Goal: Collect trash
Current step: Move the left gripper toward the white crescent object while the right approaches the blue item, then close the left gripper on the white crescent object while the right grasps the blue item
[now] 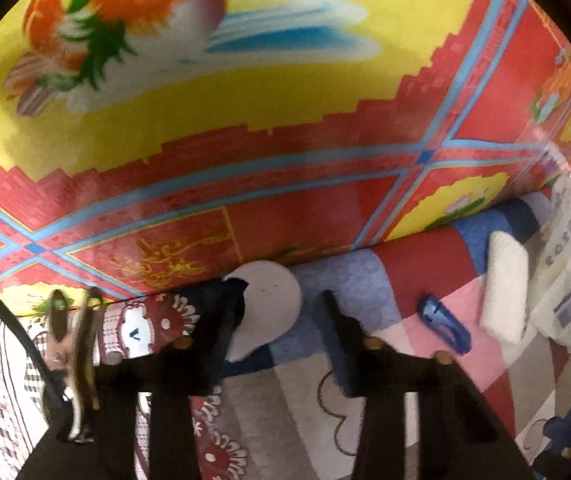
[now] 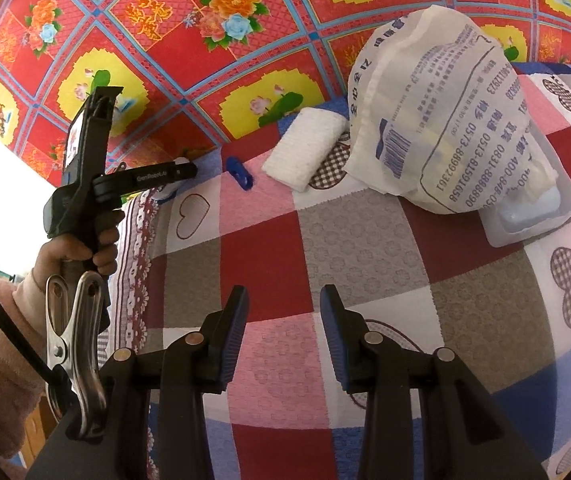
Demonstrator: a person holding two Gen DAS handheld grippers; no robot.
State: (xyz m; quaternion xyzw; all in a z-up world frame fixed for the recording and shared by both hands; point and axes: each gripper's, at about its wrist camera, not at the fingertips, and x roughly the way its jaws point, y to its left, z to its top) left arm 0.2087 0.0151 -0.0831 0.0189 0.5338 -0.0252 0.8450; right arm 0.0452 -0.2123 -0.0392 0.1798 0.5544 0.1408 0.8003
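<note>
Pale scrap [image 1: 265,308] between left gripper [image 1: 281,312] fingers, touching the left one, grip not yet sure; right gripper [image 2: 285,300] part-open, empty, well apart over bed [image 2: 365,240].

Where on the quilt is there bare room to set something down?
Free: the checked quilt just ahead of the right gripper, below the folded white tissue. Crowded: the far edge, with blue clip, printed white bag, clear tray.
</note>
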